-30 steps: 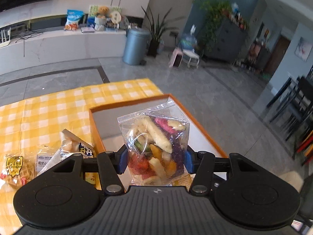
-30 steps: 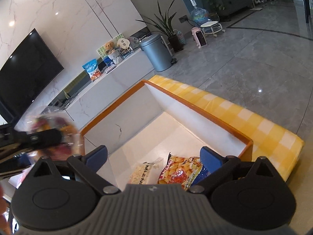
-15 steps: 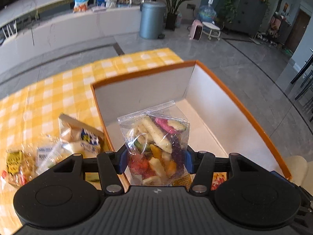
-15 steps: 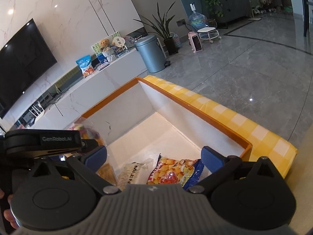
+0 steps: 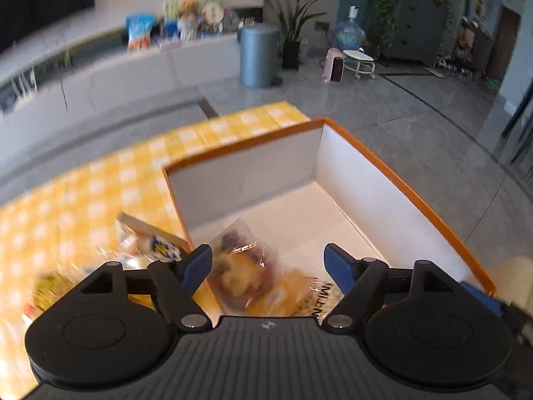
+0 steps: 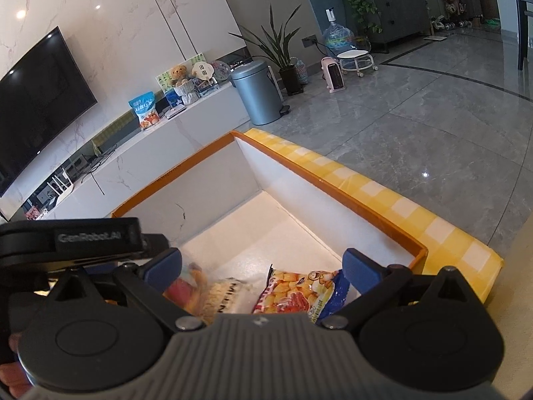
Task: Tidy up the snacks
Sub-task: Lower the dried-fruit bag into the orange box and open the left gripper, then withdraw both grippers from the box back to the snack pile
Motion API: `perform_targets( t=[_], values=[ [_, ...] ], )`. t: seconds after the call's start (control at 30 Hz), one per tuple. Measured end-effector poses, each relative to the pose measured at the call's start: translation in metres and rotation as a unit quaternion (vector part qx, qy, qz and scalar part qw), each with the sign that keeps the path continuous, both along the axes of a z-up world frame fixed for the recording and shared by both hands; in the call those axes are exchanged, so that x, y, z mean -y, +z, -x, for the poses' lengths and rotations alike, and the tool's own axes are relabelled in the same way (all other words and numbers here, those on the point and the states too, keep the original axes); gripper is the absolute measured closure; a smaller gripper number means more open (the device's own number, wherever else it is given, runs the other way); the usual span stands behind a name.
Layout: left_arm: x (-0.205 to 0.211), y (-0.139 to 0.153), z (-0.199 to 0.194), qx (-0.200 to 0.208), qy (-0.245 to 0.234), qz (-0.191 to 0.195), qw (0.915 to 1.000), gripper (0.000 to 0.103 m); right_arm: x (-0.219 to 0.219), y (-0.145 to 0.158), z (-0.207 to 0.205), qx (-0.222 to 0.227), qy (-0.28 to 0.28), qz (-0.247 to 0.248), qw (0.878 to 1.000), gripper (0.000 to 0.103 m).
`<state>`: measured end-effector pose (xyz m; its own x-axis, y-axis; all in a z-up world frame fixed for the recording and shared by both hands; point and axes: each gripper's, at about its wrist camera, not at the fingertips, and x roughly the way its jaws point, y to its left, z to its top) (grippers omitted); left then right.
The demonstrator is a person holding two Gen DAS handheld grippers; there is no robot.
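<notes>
Snack bags on the checked cloth at left, box at right.

We see the left gripper (image 5: 268,263) jaws opening, the clear dried-fruit bag (image 5: 240,270) loose between them, inside the orange-rimmed box (image 5: 383,166). In our right view, the right gripper (image 6: 261,266) gapes empty over a yellow snack bag (image 6: 289,291).

- One orange-rimmed box (image 5: 393,180)
- Three snack bags inside it: a clear fruit-chip bag (image 5: 240,266), a white bag (image 6: 230,295), a yellow-and-blue bag (image 6: 299,288)
- At least two wrapped snacks (image 5: 150,243) on the desk (image 5: 100,186), blurred
- Two claws: the left claw (image 5: 268,268), the right claw (image 6: 263,268)
</notes>
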<state>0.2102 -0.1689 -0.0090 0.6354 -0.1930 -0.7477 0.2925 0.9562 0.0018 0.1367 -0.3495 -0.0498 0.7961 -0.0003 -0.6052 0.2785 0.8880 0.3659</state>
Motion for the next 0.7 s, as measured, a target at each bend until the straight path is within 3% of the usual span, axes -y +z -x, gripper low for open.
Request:
perform_targets(
  t=[0.17, 0.6, 0.7],
  values=[
    [-0.001, 0.021, 0.02, 0.05, 0.0, -0.033, 0.9982, 0.013, 0.0, 0.0, -0.001, 0.002, 0.001, -0.005, 1.0, 0.003],
    [-0.032, 0.073, 0.039, 0.051, 0.024, -0.001, 0.9984, 0.013, 0.011, 0.01, 0.01, 0.032, 0.018, -0.059, 0.998, 0.003],
    [-0.046, 0.083, 0.046, 0.061, 0.033, 0.027, 0.9972, 0.013, 0.008, 0.015, 0.013, 0.046, 0.031, -0.07, 0.996, 0.003]
  ],
)
